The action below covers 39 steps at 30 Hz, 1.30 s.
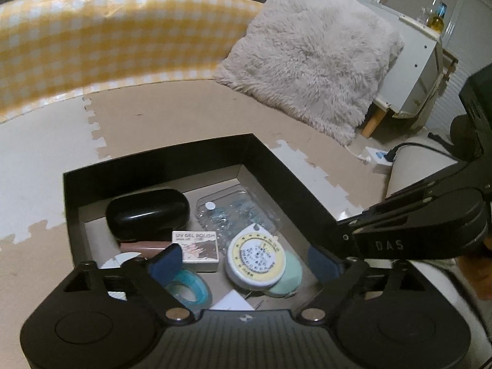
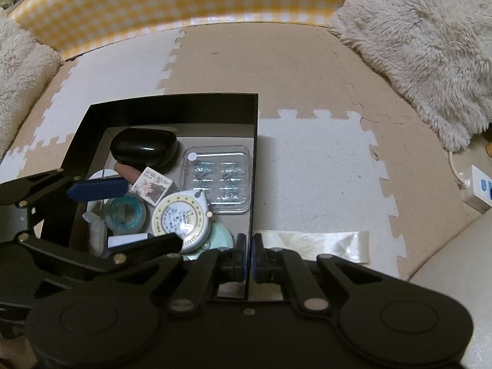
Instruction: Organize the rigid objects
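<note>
An open black box (image 1: pixel 153 156) sits on the foam floor mat. Inside lie a black oval case (image 1: pixel 147 212), a clear tray of nail gems (image 1: pixel 233 212), a UV gel polish carton (image 1: pixel 196 246), a round white and yellow tape measure (image 1: pixel 256 255), a teal tape roll (image 1: pixel 187 286) and a brown tube (image 1: pixel 144 246). My left gripper (image 1: pixel 246 264) hangs open over the box's near end, nothing between its blue pads (image 1: pixel 166 264). My right gripper (image 2: pixel 249 250) is shut on the box's right wall (image 2: pixel 253 153); in the left wrist view it (image 1: pixel 344 233) reaches in from the right.
A fluffy cream cushion (image 1: pixel 310 58) leans against a white cabinet (image 1: pixel 421 70) behind the box. A yellow checked panel (image 1: pixel 107 40) runs along the back. A power strip (image 2: pixel 476 190) lies at the right. A clear wrapper (image 2: pixel 313 243) lies on the mat beside the box.
</note>
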{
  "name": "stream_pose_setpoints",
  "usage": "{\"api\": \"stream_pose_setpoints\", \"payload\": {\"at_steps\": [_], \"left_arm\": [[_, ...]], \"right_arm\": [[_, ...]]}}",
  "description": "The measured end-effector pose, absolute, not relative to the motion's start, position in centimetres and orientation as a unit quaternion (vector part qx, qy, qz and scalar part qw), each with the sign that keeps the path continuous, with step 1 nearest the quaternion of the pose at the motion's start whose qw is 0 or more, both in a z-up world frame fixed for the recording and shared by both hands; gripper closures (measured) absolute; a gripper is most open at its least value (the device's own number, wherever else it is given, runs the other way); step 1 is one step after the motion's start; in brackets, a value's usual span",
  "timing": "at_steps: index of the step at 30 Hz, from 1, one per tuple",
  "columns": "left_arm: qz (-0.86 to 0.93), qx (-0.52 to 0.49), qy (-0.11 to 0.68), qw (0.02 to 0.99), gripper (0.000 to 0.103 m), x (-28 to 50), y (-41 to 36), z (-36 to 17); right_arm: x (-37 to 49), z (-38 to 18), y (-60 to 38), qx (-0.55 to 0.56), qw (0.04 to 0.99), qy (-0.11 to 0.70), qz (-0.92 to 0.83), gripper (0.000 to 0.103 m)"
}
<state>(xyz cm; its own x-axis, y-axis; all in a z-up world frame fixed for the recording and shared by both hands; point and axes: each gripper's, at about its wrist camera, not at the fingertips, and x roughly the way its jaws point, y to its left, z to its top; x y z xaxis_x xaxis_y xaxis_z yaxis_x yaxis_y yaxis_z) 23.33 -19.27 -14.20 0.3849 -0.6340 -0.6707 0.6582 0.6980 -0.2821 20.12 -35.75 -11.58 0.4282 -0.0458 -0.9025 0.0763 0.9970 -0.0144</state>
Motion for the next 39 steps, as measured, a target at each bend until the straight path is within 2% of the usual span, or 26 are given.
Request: {"api": "stream_pose_setpoints", "payload": {"at_steps": [7,26,30,33,39], "left_arm": [[-0.377,0.031,0.394,0.838,0.000,22.7,-19.1,-13.2],[-0.312,0.023,0.389,0.866,0.000,21.5,-16.5,-9.9],[-0.285,0.007,0.391,0.875,0.000,21.3,-15.1,-8.9],[-0.261,0.000,0.391,0.882,0.000,21.0,-14.1,-7.8],[-0.217,-0.020,0.376,0.901,0.000,19.6,-11.5,-4.7]], "right_arm": [[20.1,-11.6,-35.8,0.014,0.843,0.536,-0.035,0.099],[19.9,-11.4,-35.9,0.024,0.846,0.532,-0.037,0.099],[19.1,-10.1,-35.5,0.031,0.858,0.511,-0.038,0.084],[18.3,-8.7,-34.9,0.036,0.870,0.490,-0.039,0.081],[15.7,-4.7,-33.8,0.045,0.896,0.441,-0.028,0.066]]}}
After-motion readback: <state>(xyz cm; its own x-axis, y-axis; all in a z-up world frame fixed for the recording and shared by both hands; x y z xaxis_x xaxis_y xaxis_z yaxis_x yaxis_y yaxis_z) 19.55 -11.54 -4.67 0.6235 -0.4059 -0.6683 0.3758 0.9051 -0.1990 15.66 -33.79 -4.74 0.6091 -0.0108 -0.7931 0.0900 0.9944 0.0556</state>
